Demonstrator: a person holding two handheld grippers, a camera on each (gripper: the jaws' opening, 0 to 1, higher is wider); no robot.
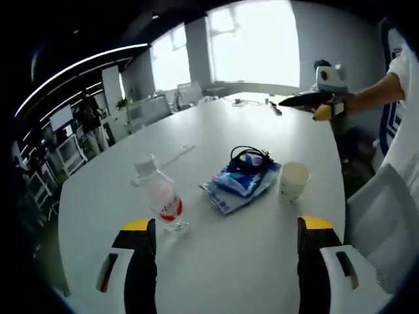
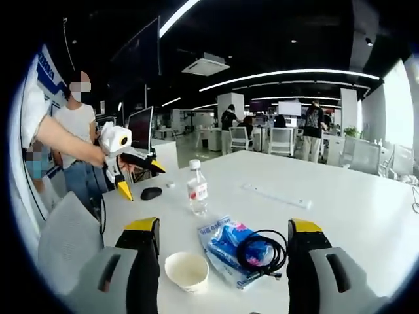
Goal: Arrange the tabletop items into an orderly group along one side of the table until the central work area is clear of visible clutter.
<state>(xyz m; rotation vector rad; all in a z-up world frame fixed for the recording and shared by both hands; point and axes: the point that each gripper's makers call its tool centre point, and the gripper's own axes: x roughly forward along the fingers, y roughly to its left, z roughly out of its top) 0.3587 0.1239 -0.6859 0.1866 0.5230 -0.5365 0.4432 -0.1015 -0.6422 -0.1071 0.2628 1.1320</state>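
On the white table [image 1: 216, 261] a clear water bottle [image 1: 160, 195] with a red label stands slightly tilted, just beyond my left gripper's [image 1: 226, 224] left jaw. A blue packet [image 1: 241, 182] with a coiled black cable [image 1: 249, 156] on it lies in the middle, a paper cup [image 1: 293, 180] to its right. The left gripper is open and holds nothing. My right gripper [image 2: 222, 226] is open too, with the cup [image 2: 186, 270] and the packet [image 2: 229, 245] with cable [image 2: 262, 248] between its jaws and the bottle [image 2: 196, 190] beyond.
A black mouse [image 2: 150, 193] and a small white cap [image 2: 171, 185] lie near the table edge. A long white strip [image 2: 275, 195] lies farther out. Chairs [image 1: 386, 216] [image 2: 62, 235] stand at the table's side. Small items [image 1: 239, 101] sit at the far end.
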